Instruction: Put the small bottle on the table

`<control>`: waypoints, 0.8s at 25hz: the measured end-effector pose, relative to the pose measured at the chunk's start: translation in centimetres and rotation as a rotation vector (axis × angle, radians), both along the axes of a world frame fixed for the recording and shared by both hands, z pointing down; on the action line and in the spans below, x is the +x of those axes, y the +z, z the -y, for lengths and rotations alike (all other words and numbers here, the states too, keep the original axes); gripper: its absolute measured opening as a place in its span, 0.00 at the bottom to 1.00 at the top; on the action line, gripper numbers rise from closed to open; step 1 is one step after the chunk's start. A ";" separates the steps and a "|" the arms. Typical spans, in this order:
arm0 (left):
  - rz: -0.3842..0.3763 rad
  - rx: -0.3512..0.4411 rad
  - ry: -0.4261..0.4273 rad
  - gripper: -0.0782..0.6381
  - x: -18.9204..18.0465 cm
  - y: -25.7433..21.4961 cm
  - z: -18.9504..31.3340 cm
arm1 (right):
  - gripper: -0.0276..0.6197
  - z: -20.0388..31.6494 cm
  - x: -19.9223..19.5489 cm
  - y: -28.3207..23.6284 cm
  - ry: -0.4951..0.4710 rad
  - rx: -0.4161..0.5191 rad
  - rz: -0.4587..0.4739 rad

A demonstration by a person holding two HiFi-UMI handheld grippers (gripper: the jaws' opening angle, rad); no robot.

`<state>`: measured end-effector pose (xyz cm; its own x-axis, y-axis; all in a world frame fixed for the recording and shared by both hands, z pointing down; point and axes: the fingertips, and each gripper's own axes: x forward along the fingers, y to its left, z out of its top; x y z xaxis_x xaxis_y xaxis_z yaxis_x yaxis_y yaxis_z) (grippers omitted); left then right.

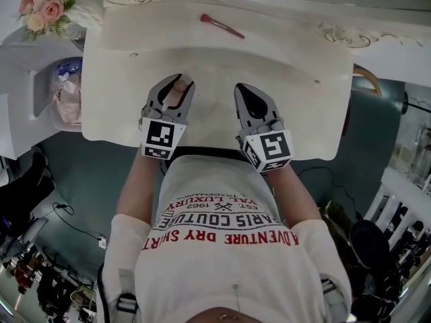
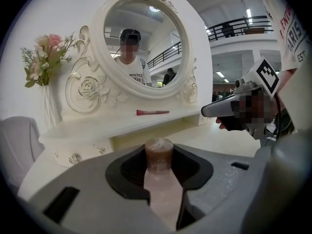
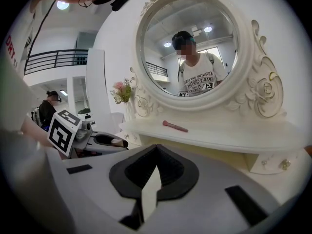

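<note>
A small pinkish bottle [image 2: 159, 156] with a brown cap sits between the jaws of my left gripper [image 1: 179, 81], cap pointing toward the mirror. The pads press on its sides. In the head view the bottle [image 1: 178, 91] is held over the front middle of the cream dressing table [image 1: 222, 62]; whether it touches the top I cannot tell. My right gripper [image 1: 244, 89] hovers beside it to the right, jaws together with nothing in them. Its own view shows the tips [image 3: 156, 147] meeting, with the left gripper [image 3: 109, 141] off to the left.
A pink makeup brush [image 1: 222, 25] lies on the raised back shelf under the round mirror [image 2: 141, 43]. A vase of pink flowers [image 1: 44, 5] stands at the far left. A bag with pink and blue contents [image 1: 65, 93] sits left of the table. The person's torso is against the front edge.
</note>
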<state>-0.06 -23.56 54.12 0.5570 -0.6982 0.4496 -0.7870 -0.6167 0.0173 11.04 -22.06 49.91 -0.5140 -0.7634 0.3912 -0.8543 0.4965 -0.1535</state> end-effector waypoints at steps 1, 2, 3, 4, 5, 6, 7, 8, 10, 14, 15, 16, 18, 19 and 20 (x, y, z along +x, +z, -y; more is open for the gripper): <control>-0.001 -0.001 -0.004 0.30 0.0 0.2 0.1 | 0.04 0.0 0.1 0.2 -0.001 -0.002 0.000; -0.003 0.000 -0.007 0.30 0.1 0.3 0.1 | 0.04 0.0 0.2 0.3 -0.001 -0.004 -0.001; -0.004 0.003 -0.008 0.30 0.1 0.4 0.1 | 0.04 0.0 0.3 0.5 -0.001 -0.006 -0.001; -0.006 0.007 -0.008 0.30 0.1 0.5 0.2 | 0.04 0.0 0.4 0.6 0.000 -0.007 0.000; -0.008 0.011 -0.008 0.30 0.2 0.5 0.2 | 0.04 0.0 0.5 0.7 0.001 -0.008 0.000; -0.012 0.015 -0.008 0.30 0.2 0.5 0.2 | 0.04 0.1 0.6 0.7 0.002 -0.009 0.000; -0.016 0.018 -0.009 0.30 0.3 0.5 0.3 | 0.04 0.1 0.7 0.8 0.003 -0.011 0.000; -0.022 0.021 -0.011 0.30 0.3 0.5 0.3 | 0.04 0.0 0.8 0.9 0.003 -0.012 0.000; -0.033 0.026 -0.018 0.30 0.2 0.5 0.2 | 0.04 -0.1 0.8 1.0 0.002 -0.013 -0.002; -0.042 0.037 -0.019 0.30 0.0 0.6 -0.2 | 0.04 -0.4 0.9 1.0 0.002 -0.012 -0.002; -0.042 0.041 -0.018 0.30 0.0 0.6 -0.3 | 0.04 -0.5 0.9 1.0 0.002 -0.011 -0.001; -0.043 0.045 -0.019 0.30 0.0 0.6 -0.3 | 0.04 -0.5 0.8 0.9 0.002 -0.010 -0.001; -0.047 0.051 -0.022 0.30 -0.1 0.6 -0.3 | 0.04 -0.7 0.7 0.9 0.000 -0.008 -0.002; -0.049 0.053 -0.022 0.30 -0.1 0.6 -0.4 | 0.04 -0.9 0.7 0.8 0.001 -0.007 -0.003; -0.052 0.053 -0.021 0.30 -0.1 0.6 -0.4 | 0.04 -0.9 0.6 0.7 0.003 -0.006 -0.003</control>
